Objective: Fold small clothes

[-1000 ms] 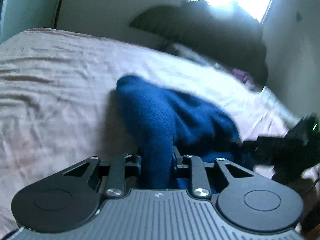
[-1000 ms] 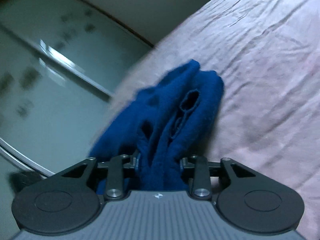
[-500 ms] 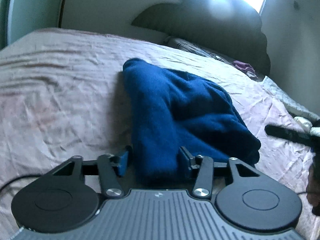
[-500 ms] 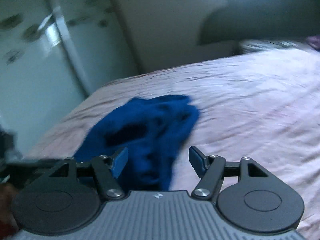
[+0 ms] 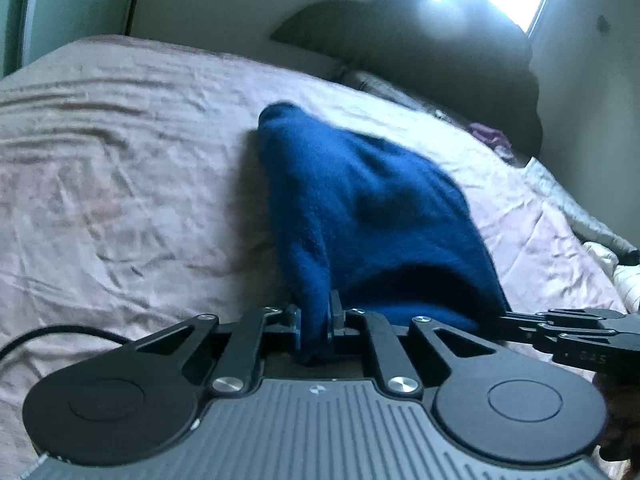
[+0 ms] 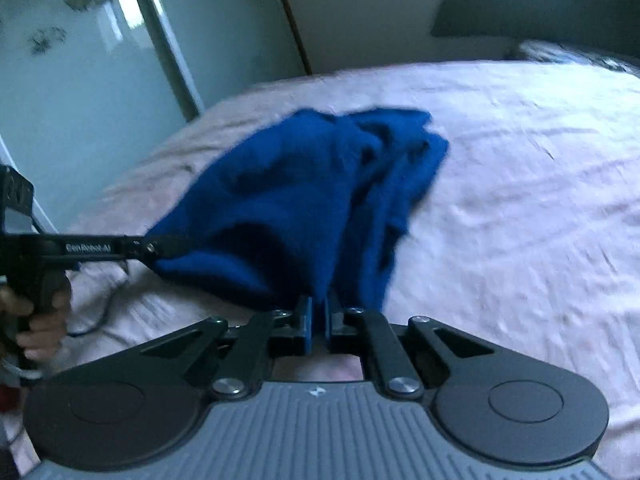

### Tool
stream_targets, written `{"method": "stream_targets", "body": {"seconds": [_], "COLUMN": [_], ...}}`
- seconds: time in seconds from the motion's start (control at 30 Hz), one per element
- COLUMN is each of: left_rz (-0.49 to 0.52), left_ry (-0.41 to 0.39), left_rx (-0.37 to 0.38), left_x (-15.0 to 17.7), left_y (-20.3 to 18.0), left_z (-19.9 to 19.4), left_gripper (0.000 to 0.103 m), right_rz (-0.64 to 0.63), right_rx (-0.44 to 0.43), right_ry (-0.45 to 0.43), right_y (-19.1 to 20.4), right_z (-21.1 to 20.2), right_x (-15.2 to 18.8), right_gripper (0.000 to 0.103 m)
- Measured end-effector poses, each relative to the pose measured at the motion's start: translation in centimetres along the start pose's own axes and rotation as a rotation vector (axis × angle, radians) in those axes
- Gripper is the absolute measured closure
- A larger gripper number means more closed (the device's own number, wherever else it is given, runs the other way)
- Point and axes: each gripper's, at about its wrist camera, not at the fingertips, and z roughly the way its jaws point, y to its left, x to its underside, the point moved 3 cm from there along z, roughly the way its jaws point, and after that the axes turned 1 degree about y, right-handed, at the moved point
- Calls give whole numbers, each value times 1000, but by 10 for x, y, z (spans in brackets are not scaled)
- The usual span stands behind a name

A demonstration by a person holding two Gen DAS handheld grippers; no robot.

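The blue garment (image 5: 360,216) lies in a soft heap on the pink bedsheet (image 5: 120,168), bunched and creased rather than spread, with its near edge lifted off the bed by both tools. It looks like a thick, fuzzy knit or fleece: light, limp, quick to sag between two grip points, and grippy enough that it should not slip from closed pads. The left tool (image 5: 316,328) is closing, its jaws already pinching a thick fold of the near hem; the right tool (image 6: 318,312) has its jaws clamped right down on a thinner pinch of the same edge, further along. In the right wrist view the left tool reaches in from the side, its tip against the cloth's lower corner (a hand (image 6: 40,312) grips its handle). Such cloth is not fragile, but it will drape and double over on itself, so the best holds are probably the two corners of one hem, kept taut and well apart, letting the rest hang flat before laying it back on the bed.
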Motion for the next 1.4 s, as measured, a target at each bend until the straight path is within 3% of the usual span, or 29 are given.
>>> {"method": "stream_targets", "body": {"seconds": [0.1,0.17,0.27,0.37,0.43,0.53,0.6,0.67,0.73,0.9,1.07,1.2,1.4], "left_rz": [14,18,34,37,45,61,70,75,76,74,70,72,86], "left_ry": [-11,-17,-30,-37,-45,-55,-59,-65,-68,-73,-69,-57,-56], "left_rx": [-16,-55,-105,-135,-168,-217,-237,-251,-265,-291,-297,-303,-323], "left_x": [-1,1,4,6,7,11,13,14,14,19,24,29,38], "left_y": [-3,-4,-5,-9,-12,-14,-15,-17,-18,-20,-22,-25,-29], "left_z": [-5,-7,-7,-8,-9,-11,-11,-12,-13,-18,-22,-24,-30], "left_gripper": [81,60,51,40,33,23,21,20,19,17,15,14,12], "right_rz": [16,-26,-94,-106,-110,-38,-41,-68,-78,-50,-52,-40,-35], "right_rx": [33,118,147,103,151,154,170,184,192,202,211,211,211], "right_ry": [-33,-96,-162,-104,-44,-74,-113,-104,-72,-104,-108,-99,-108], "right_y": [2,12,33,41,36,31,35,37,35,40,45,46,51], "right_z": [-11,-21,-28,-8,10,2,-7,-6,2,-7,-11,-12,-19], "right_x": [-2,-7,-11,-8,-2,3,2,5,10,9,15,21,28], "right_gripper": [96,94,94,94,95,94,90,73,71,68,44,43,24]}}
